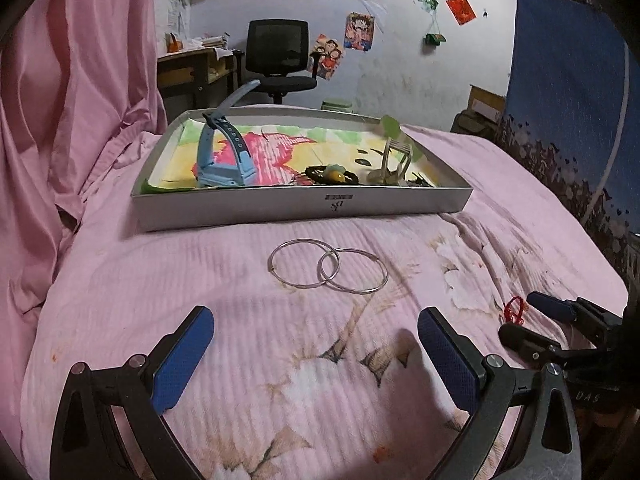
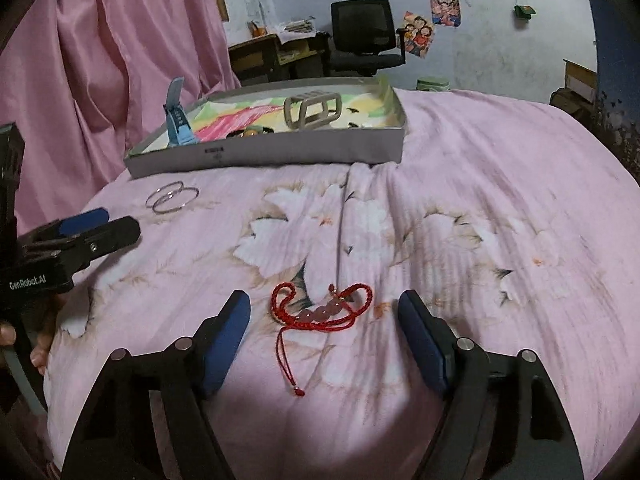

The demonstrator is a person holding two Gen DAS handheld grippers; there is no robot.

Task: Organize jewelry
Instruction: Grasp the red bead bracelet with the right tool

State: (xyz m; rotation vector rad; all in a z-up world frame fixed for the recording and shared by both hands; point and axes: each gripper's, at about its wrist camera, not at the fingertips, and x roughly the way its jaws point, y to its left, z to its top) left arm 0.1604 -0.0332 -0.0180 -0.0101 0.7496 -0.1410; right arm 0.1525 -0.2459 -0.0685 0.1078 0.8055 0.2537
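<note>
Red bracelet: a knotted red cord with a few round pink beads in a row and a long thin tail. It lies flat on the bed, right between the right fingers.
Rings: two thin, shiny silver hoops. They overlap and lie on the bed, near the front wall of the box, ahead of the left fingers.
Box: a wide, low, grey card tray with a bright picture inside. It sits far back on the bed.
In the box: a blue watch with its strap sticking up at the left, a beige claw clip at the right, and a dark band with a yellow bead between them.
Left gripper: its blue, bumpy fingers are spread wide with nothing in them, low over the bed.
Right gripper: its fingers are spread wide too, one on each side of the red bracelet, not touching it.
Bed: a soft pink cover with thin ribs, pale flowers and some folds.
Room: bare cover lies all around the rings and the bracelet. A pink curtain hangs close on the left.
</note>
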